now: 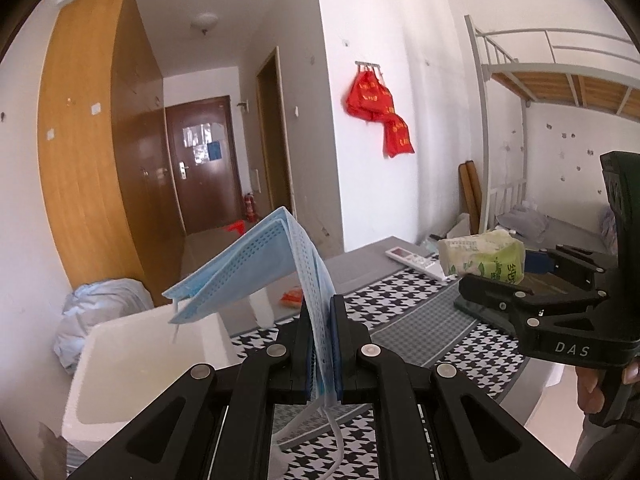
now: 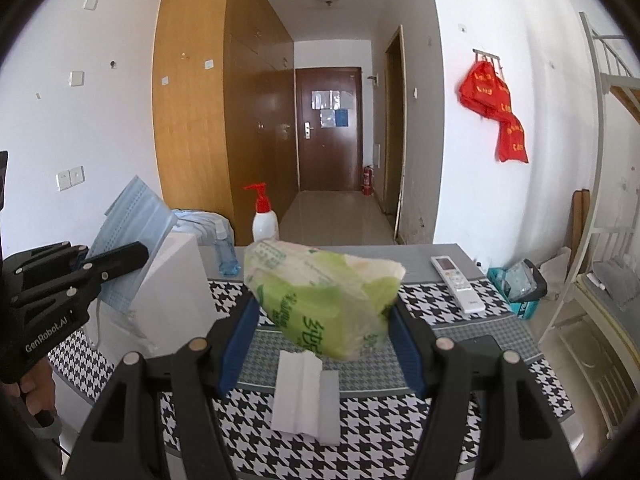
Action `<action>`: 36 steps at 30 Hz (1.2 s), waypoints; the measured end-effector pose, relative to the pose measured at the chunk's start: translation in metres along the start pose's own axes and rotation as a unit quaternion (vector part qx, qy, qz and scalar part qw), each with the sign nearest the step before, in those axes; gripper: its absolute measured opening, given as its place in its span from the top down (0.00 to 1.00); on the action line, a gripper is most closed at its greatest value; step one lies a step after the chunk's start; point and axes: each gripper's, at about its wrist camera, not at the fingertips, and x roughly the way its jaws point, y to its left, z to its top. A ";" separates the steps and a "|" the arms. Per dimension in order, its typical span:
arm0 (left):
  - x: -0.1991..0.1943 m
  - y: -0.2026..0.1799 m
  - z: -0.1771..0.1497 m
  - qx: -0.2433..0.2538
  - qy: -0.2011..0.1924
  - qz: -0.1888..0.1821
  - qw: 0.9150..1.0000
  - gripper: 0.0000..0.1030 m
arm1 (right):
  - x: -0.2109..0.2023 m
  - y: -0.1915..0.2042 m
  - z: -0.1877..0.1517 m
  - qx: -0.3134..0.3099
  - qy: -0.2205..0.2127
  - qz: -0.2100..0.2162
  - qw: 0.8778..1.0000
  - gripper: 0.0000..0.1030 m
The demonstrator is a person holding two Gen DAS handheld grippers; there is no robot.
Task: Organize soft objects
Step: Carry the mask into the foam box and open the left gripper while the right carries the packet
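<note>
My left gripper point(image 1: 322, 316) is shut on a stack of blue face masks point(image 1: 256, 264), held up over the edge of a white foam box point(image 1: 132, 360); the masks droop forward to the left. In the right wrist view the left gripper point(image 2: 116, 260) and masks point(image 2: 132, 216) show beside the foam box point(image 2: 176, 288). My right gripper point(image 2: 320, 320) is shut on a green and white pack of tissues point(image 2: 320, 292), held above the table. It also shows in the left wrist view point(image 1: 520, 280) with the tissue pack point(image 1: 484, 256).
A houndstooth cloth point(image 2: 380, 432) covers the table. A loose white tissue point(image 2: 300, 392) lies under the pack. A white remote point(image 2: 456, 280), a red-pump bottle point(image 2: 264, 216) and a small clear bottle point(image 2: 226, 254) stand at the far side. A bunk bed point(image 1: 560, 92) is at the right.
</note>
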 end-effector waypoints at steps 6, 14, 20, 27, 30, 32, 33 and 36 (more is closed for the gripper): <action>-0.010 0.015 0.004 -0.004 -0.012 0.020 1.000 0.93 | 0.001 0.011 0.007 -0.007 -0.011 0.011 1.000 0.34; -0.021 0.035 0.005 -0.015 -0.020 0.050 0.998 0.93 | 0.003 0.031 0.014 -0.016 -0.023 0.034 0.999 0.34; -0.028 0.050 0.004 -0.027 -0.022 0.069 0.997 0.93 | 0.006 0.046 0.018 -0.023 -0.029 0.049 0.998 0.34; -0.036 0.066 0.000 -0.040 -0.023 0.089 0.995 0.93 | 0.015 0.065 0.024 -0.035 -0.028 0.069 0.997 0.34; -0.035 0.072 -0.002 -0.046 -0.019 0.097 0.994 0.93 | 0.019 0.071 0.025 -0.040 -0.027 0.078 0.996 0.34; -0.035 0.078 -0.005 -0.051 -0.016 0.102 0.993 0.93 | 0.022 0.077 0.026 -0.043 -0.025 0.083 0.995 0.34; -0.035 0.081 -0.005 -0.052 -0.016 0.104 0.993 0.93 | 0.025 0.078 0.028 -0.044 -0.025 0.086 0.995 0.34; -0.034 0.088 -0.007 -0.056 -0.011 0.108 0.992 0.93 | 0.029 0.086 0.029 -0.049 -0.023 0.093 0.994 0.34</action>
